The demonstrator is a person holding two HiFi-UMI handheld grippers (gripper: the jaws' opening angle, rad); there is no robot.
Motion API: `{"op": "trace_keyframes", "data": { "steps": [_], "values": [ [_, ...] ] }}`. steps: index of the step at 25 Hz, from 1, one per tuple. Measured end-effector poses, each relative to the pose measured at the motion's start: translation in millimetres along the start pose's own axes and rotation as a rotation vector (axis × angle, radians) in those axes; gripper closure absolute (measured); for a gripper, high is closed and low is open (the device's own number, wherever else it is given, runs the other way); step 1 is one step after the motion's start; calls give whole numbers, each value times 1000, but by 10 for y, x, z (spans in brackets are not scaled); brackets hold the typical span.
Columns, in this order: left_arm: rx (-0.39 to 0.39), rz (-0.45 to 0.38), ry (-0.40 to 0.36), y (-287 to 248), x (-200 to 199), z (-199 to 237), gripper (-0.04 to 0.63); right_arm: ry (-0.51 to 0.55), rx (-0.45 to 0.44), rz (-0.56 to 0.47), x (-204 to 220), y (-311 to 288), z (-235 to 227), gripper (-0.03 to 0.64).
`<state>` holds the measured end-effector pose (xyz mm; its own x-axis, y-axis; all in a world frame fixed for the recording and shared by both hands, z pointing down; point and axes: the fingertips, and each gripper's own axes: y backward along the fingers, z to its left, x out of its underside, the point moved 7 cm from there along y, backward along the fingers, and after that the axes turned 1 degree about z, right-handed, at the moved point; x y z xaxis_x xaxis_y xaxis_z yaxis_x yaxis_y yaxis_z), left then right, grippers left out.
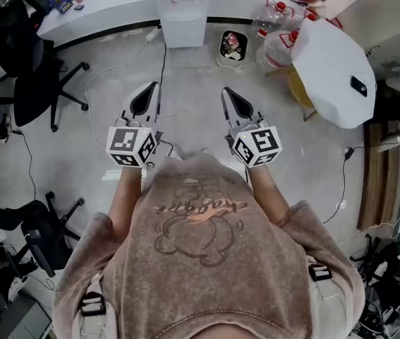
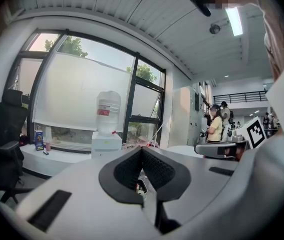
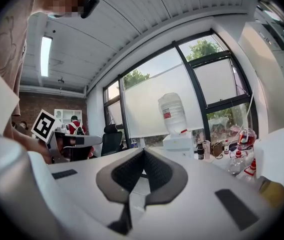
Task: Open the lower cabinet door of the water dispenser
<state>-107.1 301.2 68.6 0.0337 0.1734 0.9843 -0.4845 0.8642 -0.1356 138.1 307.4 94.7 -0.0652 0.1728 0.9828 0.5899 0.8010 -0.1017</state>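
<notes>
Head view: water dispenser [image 1: 183, 13] stands well ahead of left gripper [image 1: 153, 87] and right gripper [image 1: 226, 92], both pressed together, empty.

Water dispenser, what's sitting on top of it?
A clear water bottle with a red label stands upside down on the white water dispenser. In the left gripper view, the dispenser's lower part is covered by the left tongs.

Two grippers [image 1: 154, 85] [image 1: 225, 90], one water dispenser [image 1: 182, 13], one bottle [image 2: 108, 111] on top — one waste bin [image 1: 233, 48].
</notes>
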Motion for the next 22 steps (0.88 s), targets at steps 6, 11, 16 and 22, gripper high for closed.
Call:
{"op": "trace_keyframes", "data": {
  "steps": [6,11,16,22],
  "values": [
    [-20,26,3,-25,124,-241,583,-25,-26,32,165,235,-210,611],
    [-44,40,4,-2,187,-357,583,-55,-54,64,360,311,-305,611],
    [-57,46,3,-98,176,-341,583,-80,-67,68,413,253,-384,611],
    [-53,58,9,-354,157,-194,583,-94,-57,88,382,28,-552,611]
  ]
}}
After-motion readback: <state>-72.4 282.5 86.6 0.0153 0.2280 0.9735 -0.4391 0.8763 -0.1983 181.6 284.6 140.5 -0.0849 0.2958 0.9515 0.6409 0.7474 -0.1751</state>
